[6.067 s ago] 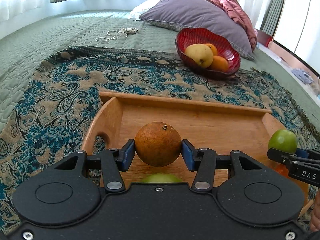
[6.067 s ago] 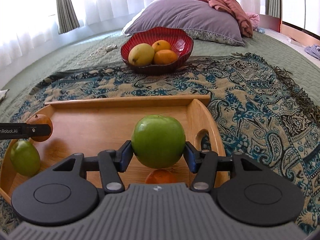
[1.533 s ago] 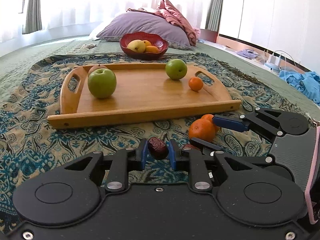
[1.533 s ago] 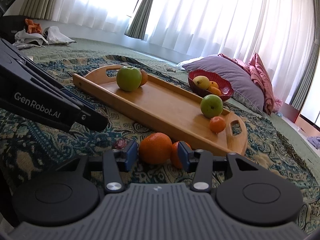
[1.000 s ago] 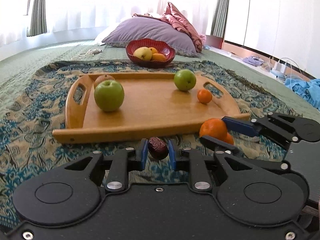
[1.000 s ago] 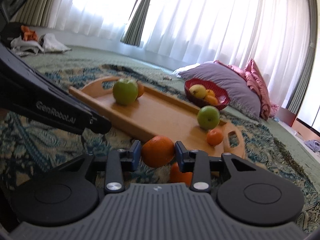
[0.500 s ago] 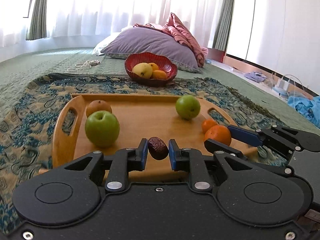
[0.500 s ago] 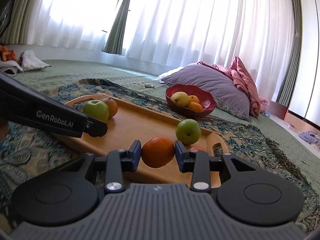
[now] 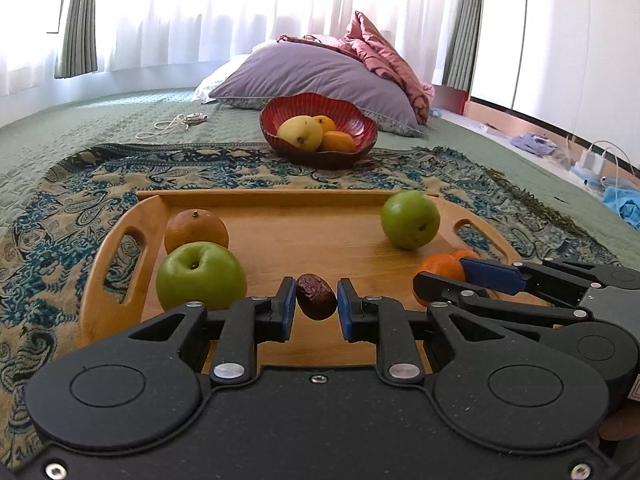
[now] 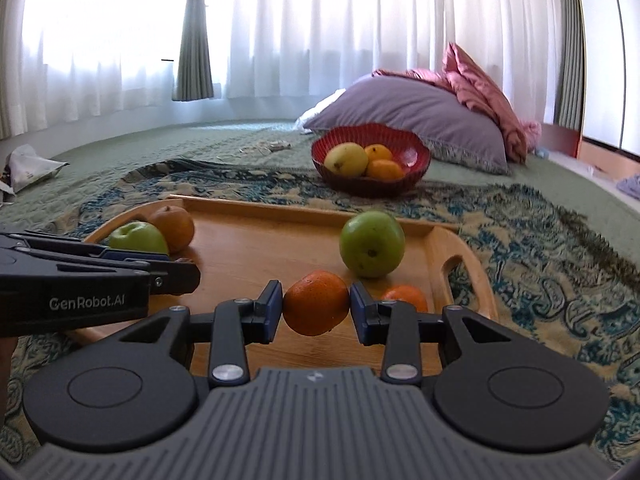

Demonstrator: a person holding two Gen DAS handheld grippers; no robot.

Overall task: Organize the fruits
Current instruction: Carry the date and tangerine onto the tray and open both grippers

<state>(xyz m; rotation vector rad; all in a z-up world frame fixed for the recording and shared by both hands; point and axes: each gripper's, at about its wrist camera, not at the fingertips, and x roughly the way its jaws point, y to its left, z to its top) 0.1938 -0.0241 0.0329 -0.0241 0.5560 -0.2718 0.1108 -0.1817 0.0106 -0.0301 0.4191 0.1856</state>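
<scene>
The date (image 9: 316, 297), dark, wrinkled and oval, sits pinched between the blue pads of the left gripper (image 9: 316, 308), whose jaws are nearly as tight as they go, at the lower middle of the left view above the near part of the wooden tray (image 9: 328, 199). The right gripper (image 10: 316, 312) clamps a small orange (image 10: 316, 303), round with a dimpled skin, low in the middle of its own view, also over the tray.

The date looks the riskier of the two: it is small and soft, held by a narrow pinch, so a sudden tilt could let it slip out, or the pads could squash it. Set on the smooth, polished board, the orange may well roll into the little orange (image 10: 405, 297) just behind it or the glossy green apple (image 10: 372, 243) beyond. The two grippers also sit close together and could knock.

At the tray's left end, a second green apple (image 9: 201, 276) rests against a duller brownish orange (image 9: 197, 230). The tray lies on a woven paisley cloth (image 9: 68, 200), and a ribbed red bowl (image 9: 352, 120) of fruit stands behind it.
</scene>
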